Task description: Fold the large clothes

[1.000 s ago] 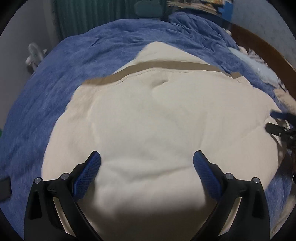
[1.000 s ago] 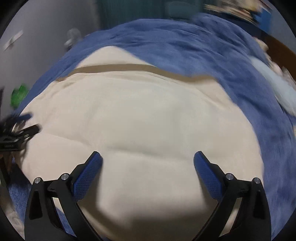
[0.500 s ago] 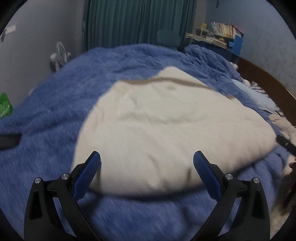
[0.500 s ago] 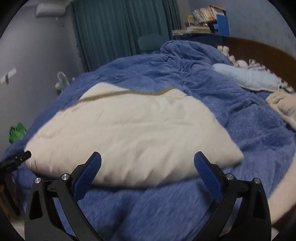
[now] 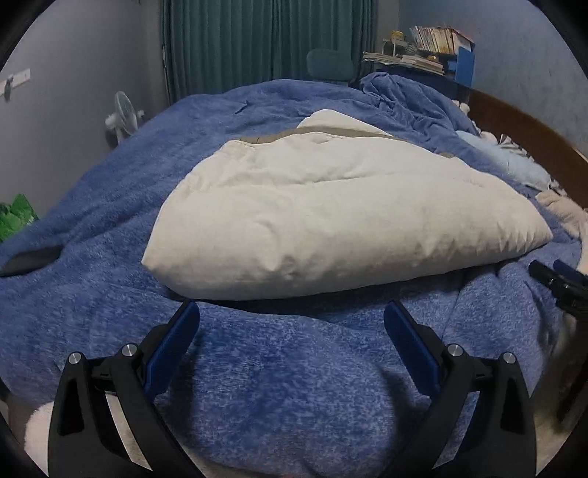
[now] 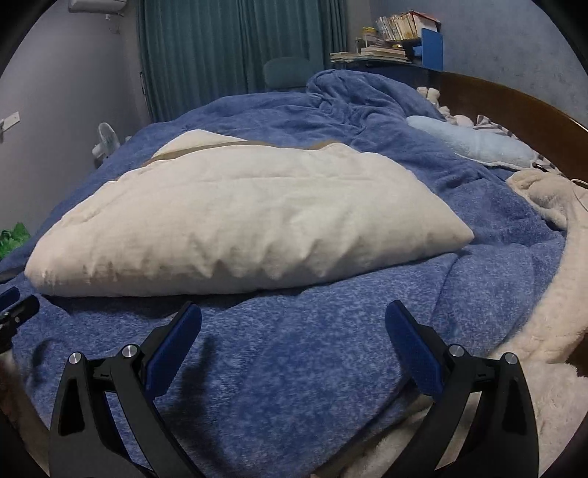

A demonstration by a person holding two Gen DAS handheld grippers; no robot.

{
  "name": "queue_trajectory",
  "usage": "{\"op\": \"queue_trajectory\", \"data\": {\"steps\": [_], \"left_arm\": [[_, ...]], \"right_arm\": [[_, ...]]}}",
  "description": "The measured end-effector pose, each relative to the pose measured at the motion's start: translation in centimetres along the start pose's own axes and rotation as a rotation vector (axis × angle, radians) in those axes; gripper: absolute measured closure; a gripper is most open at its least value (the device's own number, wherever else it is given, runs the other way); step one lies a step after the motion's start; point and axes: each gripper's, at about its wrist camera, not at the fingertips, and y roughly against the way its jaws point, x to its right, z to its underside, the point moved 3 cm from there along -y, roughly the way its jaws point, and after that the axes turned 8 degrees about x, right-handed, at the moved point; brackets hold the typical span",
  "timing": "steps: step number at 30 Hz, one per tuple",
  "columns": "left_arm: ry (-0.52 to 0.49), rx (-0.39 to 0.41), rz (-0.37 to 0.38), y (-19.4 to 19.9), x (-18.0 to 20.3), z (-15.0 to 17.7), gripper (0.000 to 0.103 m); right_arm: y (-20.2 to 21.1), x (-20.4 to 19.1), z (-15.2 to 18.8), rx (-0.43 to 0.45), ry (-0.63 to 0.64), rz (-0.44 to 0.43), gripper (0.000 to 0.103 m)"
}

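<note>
Both jaws gape wide and hold nothing: the left gripper (image 5: pixel 292 320) and right gripper (image 6: pixel 294 320) hover above the blue blanket (image 5: pixel 294 386), short of the folded cream quilted garment (image 5: pixel 330 217) lying on it just beyond the fingertips. Only the right wrist view shows a fluffy cream throw (image 6: pixel 551 294) right of the garment.

Blue blanket (image 5: pixel 294 367), teal curtains (image 5: pixel 268 40), white fan (image 5: pixel 123 117), stacked books (image 6: pixel 397 25).
</note>
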Motion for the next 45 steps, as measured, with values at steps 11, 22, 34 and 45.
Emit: {"op": "queue_trajectory", "data": {"steps": [11, 22, 34, 45], "left_arm": [[-0.008, 0.003, 0.011, 0.1, 0.5, 0.2, 0.006], [-0.017, 0.003, 0.016, 0.0, 0.8, 0.2, 0.006], [-0.023, 0.009, 0.027, 0.2, 0.9, 0.3, 0.006], [-0.025, 0.009, 0.028, 0.2, 1.0, 0.3, 0.006]], "right_arm": [[0.0, -0.6, 0.4, -0.001, 0.023, 0.008, 0.007], [-0.1, -0.9, 0.5, -0.004, 0.040, 0.013, 0.006], [0.0, -1.2, 0.5, -0.004, 0.054, 0.017, 0.006], [0.0, -1.3, 0.5, -0.004, 0.061, 0.020, 0.006]]}}
